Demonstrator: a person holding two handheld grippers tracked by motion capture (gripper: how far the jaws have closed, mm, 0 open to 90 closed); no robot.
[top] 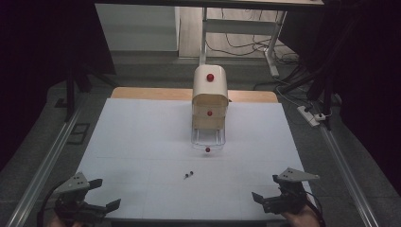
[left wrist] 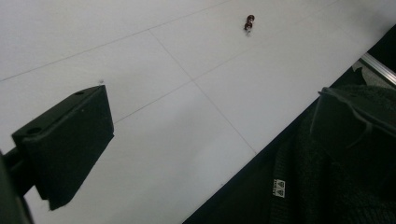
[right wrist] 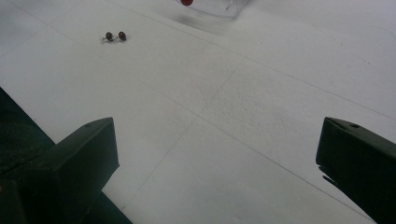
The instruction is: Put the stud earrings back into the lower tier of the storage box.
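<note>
A small cream drawer cabinet (top: 210,101) with red knobs stands at the middle back of the white table mat (top: 142,142). Its clear bottom drawer (top: 207,139) is pulled out, and the drawer's front edge (right wrist: 212,10) appears at the top of the right gripper view. A tiny pair of dark red beads on metal pins (top: 189,174) (left wrist: 249,23) (right wrist: 115,36) lies on the mat in front of the drawer. My left gripper (top: 106,193) (left wrist: 210,140) is open at the near left corner. My right gripper (top: 265,187) (right wrist: 219,154) is open at the near right edge. Neither holds anything.
Metal rails (top: 42,165) run along both sides of the table. A desk frame (top: 272,42) and cables lie on the floor behind. In the left gripper view, dark knitted fabric (left wrist: 327,177) lies past the mat's near edge.
</note>
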